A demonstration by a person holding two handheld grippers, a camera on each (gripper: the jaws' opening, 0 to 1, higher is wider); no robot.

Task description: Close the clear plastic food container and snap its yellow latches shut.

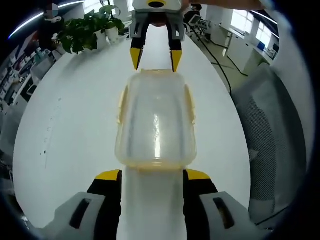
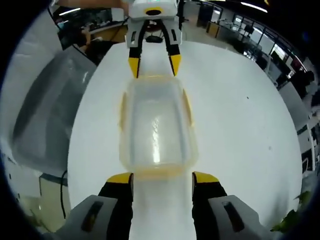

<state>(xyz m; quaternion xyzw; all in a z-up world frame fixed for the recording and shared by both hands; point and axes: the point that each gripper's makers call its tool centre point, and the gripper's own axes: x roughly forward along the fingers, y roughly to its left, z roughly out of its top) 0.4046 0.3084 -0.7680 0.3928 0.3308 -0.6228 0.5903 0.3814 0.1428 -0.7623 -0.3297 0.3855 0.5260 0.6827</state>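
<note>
2 grippers face each other across the clear container (image 1: 156, 122), which sits lid-on upon the white table (image 1: 75, 125). Left gripper (image 1: 152, 176) and right gripper (image 2: 162, 178) stand parted, empty, flanking its ends. Pressing each yellow latch (image 1: 189, 102) squarely inward should snap it.

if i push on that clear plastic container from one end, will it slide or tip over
The container will probably slide: it sits low and flat on the smooth white table. It looks empty, so likely light. Its clear walls may flex slightly.
</note>
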